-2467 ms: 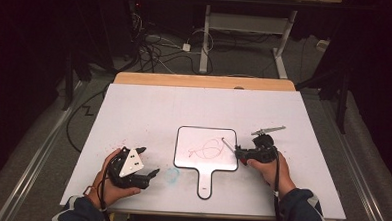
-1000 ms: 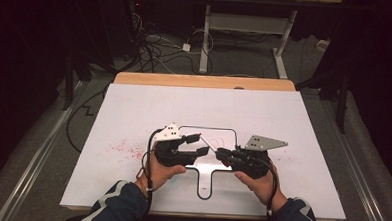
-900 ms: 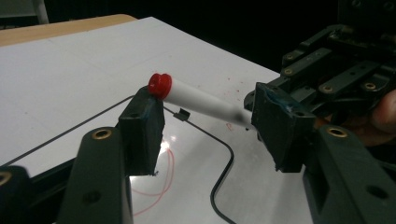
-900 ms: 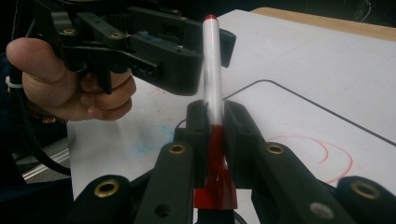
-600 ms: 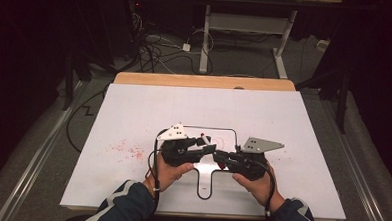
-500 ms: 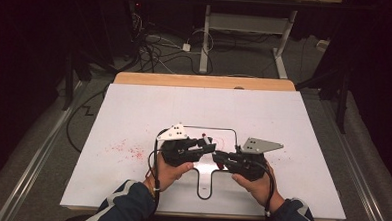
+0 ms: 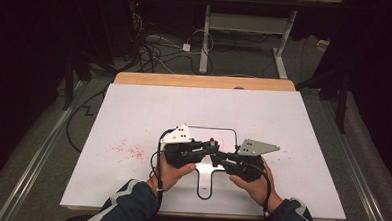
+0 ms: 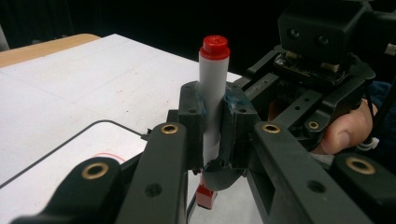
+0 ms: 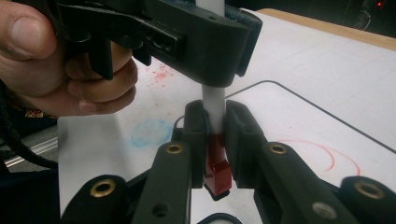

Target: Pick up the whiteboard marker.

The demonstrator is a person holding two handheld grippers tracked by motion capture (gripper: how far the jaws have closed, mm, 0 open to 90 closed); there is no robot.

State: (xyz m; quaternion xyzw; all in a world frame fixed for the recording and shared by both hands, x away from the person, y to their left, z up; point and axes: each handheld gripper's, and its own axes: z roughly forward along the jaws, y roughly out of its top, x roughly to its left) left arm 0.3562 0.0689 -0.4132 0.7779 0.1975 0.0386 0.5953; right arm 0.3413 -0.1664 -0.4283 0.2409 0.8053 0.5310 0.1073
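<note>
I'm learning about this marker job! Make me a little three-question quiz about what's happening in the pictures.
1. True or false: the left gripper holds the marker by its white barrel.
2. What does the right gripper clamp? A) the red cap B) the whiteboard C) a cable
3. Fill in: the marker stands roughly ____ above the whiteboard.

Key: 1 true; 2 A; 3 upright.

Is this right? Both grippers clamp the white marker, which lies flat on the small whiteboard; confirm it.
Not quite. The white marker with red ends stands upright, not flat, as the left gripper view shows. Both the left gripper and right gripper do clamp it, above the small black-rimmed whiteboard.
</note>
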